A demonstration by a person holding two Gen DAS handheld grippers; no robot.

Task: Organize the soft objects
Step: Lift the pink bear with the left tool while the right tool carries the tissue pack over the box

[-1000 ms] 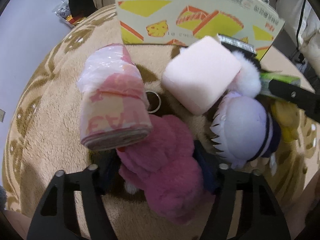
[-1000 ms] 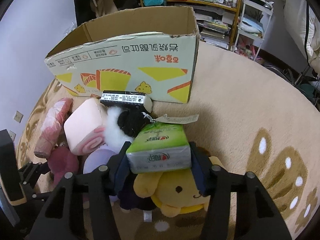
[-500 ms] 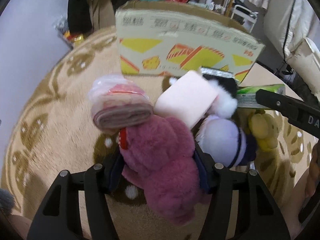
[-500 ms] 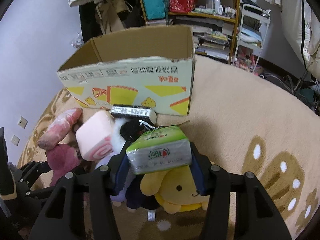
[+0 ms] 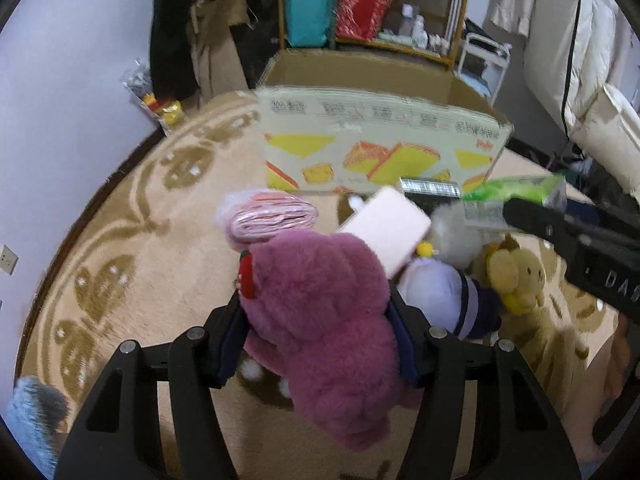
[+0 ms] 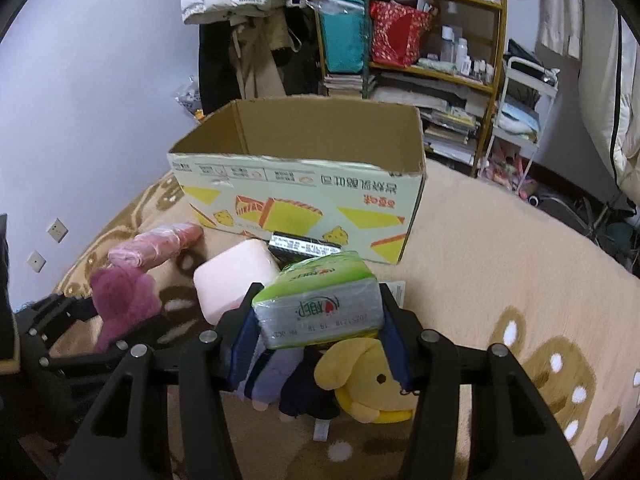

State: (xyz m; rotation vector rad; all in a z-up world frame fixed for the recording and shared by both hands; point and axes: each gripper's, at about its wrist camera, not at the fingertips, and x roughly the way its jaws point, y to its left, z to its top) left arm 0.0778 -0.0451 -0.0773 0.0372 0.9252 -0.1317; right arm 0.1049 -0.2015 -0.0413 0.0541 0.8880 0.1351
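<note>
My left gripper (image 5: 316, 332) is shut on a fuzzy magenta plush (image 5: 320, 320) and holds it above the rug; the plush also shows in the right wrist view (image 6: 120, 300). My right gripper (image 6: 318, 328) is shut on a green tissue pack (image 6: 320, 300), raised above the pile; the pack shows in the left wrist view (image 5: 516, 192). An open cardboard box (image 6: 304, 196) stands behind the pile, also in the left wrist view (image 5: 380, 148). On the rug lie a pink foam block (image 6: 232, 280), a pink wrapped roll (image 6: 160, 244), a lilac plush (image 5: 436, 292) and a yellow plush (image 6: 368, 384).
A round beige rug (image 6: 500, 264) covers the floor. A black flat item (image 6: 304, 246) lies against the box front. A shelf unit (image 6: 420, 40) with clutter and hanging clothes (image 6: 240, 40) stand behind the box. A white rack (image 6: 524, 112) is at right.
Both grippers have risen with their loads: the magenta plush and the tissue pack are lifted off the pile. The views now tilt up, showing the box opening and the shelf.
</note>
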